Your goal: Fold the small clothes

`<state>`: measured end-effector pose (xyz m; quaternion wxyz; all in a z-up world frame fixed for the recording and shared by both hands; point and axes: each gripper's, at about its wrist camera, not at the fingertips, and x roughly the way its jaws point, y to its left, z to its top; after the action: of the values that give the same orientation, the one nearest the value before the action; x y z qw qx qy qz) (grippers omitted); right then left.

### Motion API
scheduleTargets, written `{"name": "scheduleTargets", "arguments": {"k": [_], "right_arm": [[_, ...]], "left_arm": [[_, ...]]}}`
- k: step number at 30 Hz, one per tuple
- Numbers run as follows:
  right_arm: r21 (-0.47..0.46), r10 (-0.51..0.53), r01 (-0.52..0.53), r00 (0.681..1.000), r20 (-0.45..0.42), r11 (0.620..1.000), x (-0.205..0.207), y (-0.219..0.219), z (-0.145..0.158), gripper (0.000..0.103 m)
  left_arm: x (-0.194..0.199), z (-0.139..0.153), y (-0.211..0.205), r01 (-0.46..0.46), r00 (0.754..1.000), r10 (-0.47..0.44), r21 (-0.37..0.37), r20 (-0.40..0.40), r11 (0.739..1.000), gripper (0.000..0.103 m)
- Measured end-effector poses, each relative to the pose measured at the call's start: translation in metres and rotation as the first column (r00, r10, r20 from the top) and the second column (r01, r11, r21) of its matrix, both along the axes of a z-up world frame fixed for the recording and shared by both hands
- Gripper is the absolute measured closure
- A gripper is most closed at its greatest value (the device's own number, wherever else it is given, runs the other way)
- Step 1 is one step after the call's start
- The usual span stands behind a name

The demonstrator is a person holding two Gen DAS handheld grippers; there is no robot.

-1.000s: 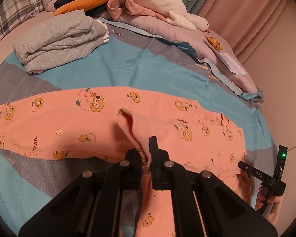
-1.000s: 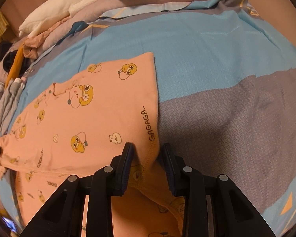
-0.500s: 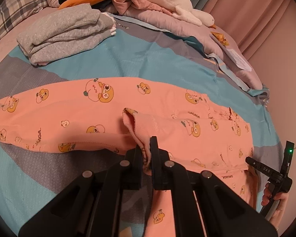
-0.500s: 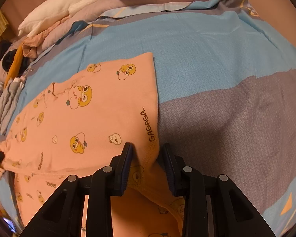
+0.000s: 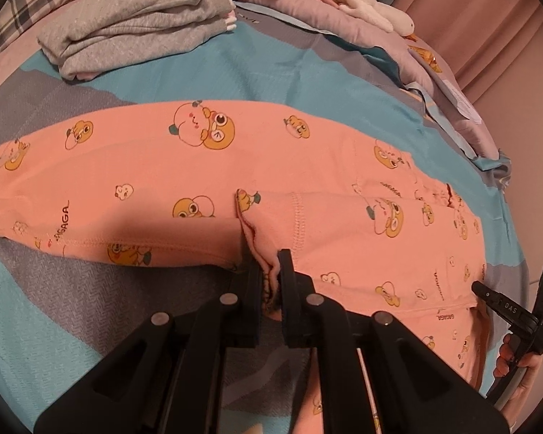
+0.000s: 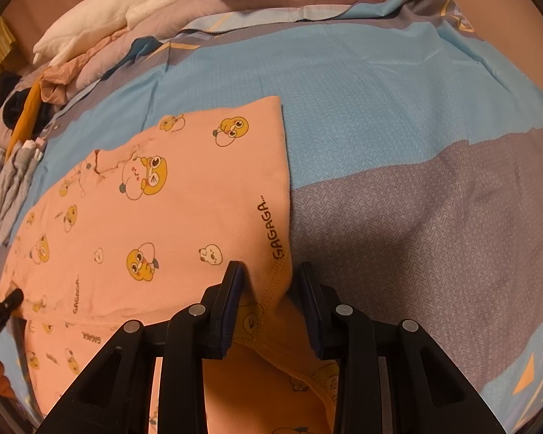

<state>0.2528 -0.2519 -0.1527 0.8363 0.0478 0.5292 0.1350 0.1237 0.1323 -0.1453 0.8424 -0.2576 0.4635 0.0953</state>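
left gripper (image 5: 270, 266) has lowered the pink pajama (image 5: 257, 166) fold onto the bed (image 5: 307, 83), jaws just easing yet pinching cloth; right gripper (image 6: 269, 278), part-open, straddles its hem.

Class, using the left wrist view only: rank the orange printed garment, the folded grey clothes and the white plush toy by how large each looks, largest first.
1. Orange printed garment, clearly largest.
2. Folded grey clothes.
3. White plush toy, though it is cut off by the frame edge and farthest from the camera, so its rank is unsure.
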Motion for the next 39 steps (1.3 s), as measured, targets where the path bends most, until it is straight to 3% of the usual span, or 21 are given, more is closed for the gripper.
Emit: {"name": "scheduleTargets", "arguments": {"k": [10,14,23,25,28,30,31,33,35,39], "right_arm": [[-0.018,-0.009,0.009,1.0,0.014,1.0,-0.002,0.003,0.0,0.07],[-0.014,-0.018,0.018,1.0,0.025,1.0,-0.006,0.001,0.002,0.07],[-0.006,-0.016,0.016,0.997,0.071,1.0,-0.027,-0.007,0.021,0.07],[0.007,0.0,-0.001,0.995,0.103,1.0,-0.035,-0.007,0.034,0.069],[0.033,0.015,-0.021,0.986,0.167,0.999,-0.049,-0.009,0.056,0.055],[0.059,0.026,-0.039,0.976,0.214,0.998,-0.059,-0.01,0.072,0.046],[0.069,0.027,-0.044,0.972,0.232,0.997,-0.063,-0.01,0.076,0.043],[0.091,0.025,-0.051,0.962,0.272,0.994,-0.072,-0.01,0.086,0.025],[0.102,0.031,-0.066,0.951,0.307,0.993,-0.08,-0.009,0.093,0.017],[0.093,0.058,-0.098,0.93,0.364,0.991,-0.096,-0.003,0.103,0.011]], "left_arm": [[-0.002,-0.008,-0.004,-0.051,0.999,0.051,0.018,0.013,0.999,0.092],[-0.006,-0.004,-0.002,-0.066,0.998,0.066,-0.014,0.002,0.998,0.089],[-0.039,0.015,-0.005,-0.126,0.992,0.127,-0.019,0.02,0.992,0.063],[-0.048,0.027,-0.003,-0.142,0.988,0.143,-0.006,0.052,0.99,0.042],[-0.066,0.048,0.004,-0.185,0.977,0.183,0.005,0.112,0.983,0.012],[-0.078,0.06,0.009,-0.217,0.966,0.213,0.007,0.146,0.976,0.003],[-0.084,0.065,0.012,-0.229,0.961,0.225,0.005,0.16,0.973,0.002],[-0.094,0.073,0.017,-0.248,0.952,0.245,-0.003,0.185,0.969,0.001],[-0.105,0.078,0.025,-0.268,0.945,0.264,-0.005,0.195,0.963,0.001],[-0.117,0.077,0.042,-0.336,0.923,0.328,0.006,0.199,0.942,0.001]]}}
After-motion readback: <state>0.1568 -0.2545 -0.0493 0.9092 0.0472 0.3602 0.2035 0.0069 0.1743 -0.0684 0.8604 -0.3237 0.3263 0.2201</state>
